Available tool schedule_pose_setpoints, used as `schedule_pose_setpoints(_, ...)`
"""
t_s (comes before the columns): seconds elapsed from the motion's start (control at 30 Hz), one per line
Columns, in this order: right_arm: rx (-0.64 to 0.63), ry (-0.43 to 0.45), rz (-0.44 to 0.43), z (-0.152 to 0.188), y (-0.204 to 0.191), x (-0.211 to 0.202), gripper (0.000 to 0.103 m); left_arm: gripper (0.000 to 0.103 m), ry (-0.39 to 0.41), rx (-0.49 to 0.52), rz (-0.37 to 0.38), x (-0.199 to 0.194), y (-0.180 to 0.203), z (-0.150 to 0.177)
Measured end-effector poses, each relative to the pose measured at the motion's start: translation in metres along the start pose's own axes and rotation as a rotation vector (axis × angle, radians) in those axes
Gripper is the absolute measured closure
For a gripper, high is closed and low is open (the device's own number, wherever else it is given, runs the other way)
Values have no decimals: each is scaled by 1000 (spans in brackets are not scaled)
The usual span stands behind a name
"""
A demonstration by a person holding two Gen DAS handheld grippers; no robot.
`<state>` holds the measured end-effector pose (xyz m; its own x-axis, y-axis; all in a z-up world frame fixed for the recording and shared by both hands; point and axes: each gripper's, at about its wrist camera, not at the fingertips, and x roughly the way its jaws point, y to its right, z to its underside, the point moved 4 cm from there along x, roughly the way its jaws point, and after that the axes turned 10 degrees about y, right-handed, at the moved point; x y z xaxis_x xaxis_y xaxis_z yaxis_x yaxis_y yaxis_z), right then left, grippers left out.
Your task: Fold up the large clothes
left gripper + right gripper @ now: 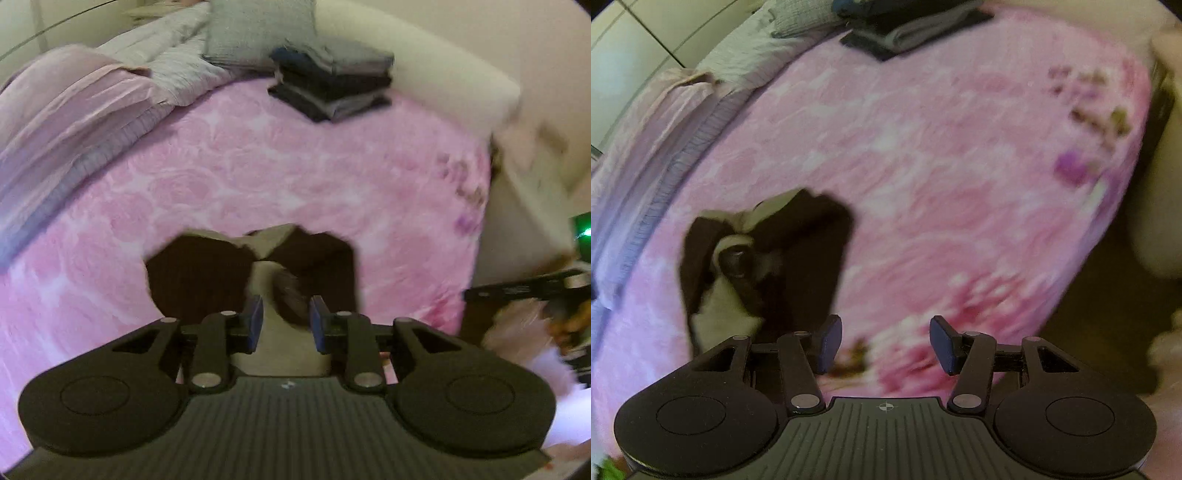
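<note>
A dark brown garment with a cream lining [195,273] lies folded small on the pink flowered bedspread [295,166]. My left gripper [286,325] hovers just above its near edge, jaws a little apart. A dark fold of the garment shows in the gap, and the pads do not press on it. In the right wrist view the same garment [809,258] lies to the left of my right gripper [884,343]. That gripper stands open over bare bedspread [942,166] with nothing between its fingers.
A stack of folded dark and grey clothes [332,85] sits at the far side of the bed, also in the right wrist view [905,29]. A bunched pink and grey quilt [74,122] runs along the left. A grey pillow [258,33] leans at the back. The bed's edge drops off at the right.
</note>
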<state>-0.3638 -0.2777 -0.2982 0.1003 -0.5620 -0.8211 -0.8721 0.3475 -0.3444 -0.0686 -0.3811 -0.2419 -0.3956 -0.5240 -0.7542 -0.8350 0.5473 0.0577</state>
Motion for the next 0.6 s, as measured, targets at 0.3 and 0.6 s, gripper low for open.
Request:
schedule_pose_setpoints(0.3, 371, -3, -260, 65, -72, 78, 46, 67, -83, 226, -14, 122, -92, -35)
schedule_pose_setpoints(0.6, 636, 24, -257, 88, -72, 116, 97, 30, -125, 323, 233, 199, -44, -44)
